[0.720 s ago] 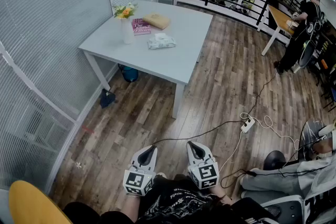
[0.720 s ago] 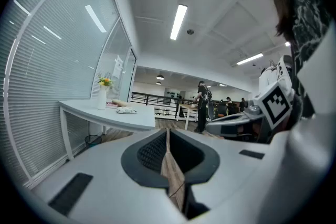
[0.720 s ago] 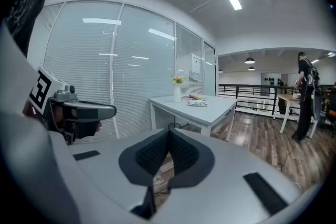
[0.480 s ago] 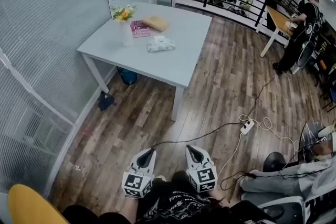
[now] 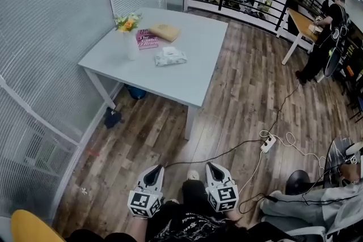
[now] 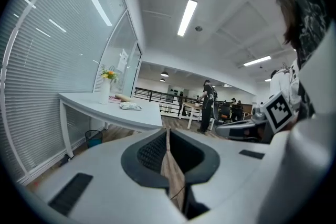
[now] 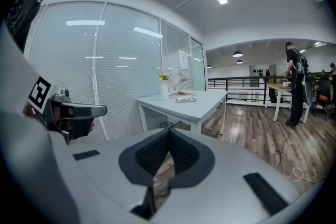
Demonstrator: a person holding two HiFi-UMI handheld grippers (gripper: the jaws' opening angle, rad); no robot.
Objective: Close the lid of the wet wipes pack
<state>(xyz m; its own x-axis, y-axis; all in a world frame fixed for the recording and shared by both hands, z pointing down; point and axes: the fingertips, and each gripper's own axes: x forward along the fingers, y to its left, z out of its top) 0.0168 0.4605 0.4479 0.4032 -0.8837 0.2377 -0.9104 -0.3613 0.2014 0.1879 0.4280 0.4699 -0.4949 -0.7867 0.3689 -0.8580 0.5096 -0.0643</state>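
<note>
Wet wipes pack (image 5: 171,56): in the head view it lies on the grey worktop (image 5: 187,73), at about 12 o'clock from both tools and well apart from them. It is too small here to tell how its lid stands.
Neighbours, head view: a vase of flowers (image 5: 129,37) at 9 o'clock of the pack, a pink book (image 5: 146,38) at 10 o'clock, and a tan parcel (image 5: 165,32) at 12 o'clock.
Progress: by my reading, nothing is done yet. The approach, the reach and the press on the lid are all left.
Left tool (image 5: 157,169), head view: low and close to the body at 6 o'clock of the frame, over the wooden floor (image 5: 238,99), nose forward and slightly down.
Right tool (image 5: 212,167), head view: just beside the left tool, in the same pose.
Left gripper view: the jaws are pressed together with nothing between them. The worktop and pack sit far off at 10 o'clock.
Right gripper view: the jaws are pressed together and empty. The pack is on the worktop at 12 o'clock, distant.
</note>
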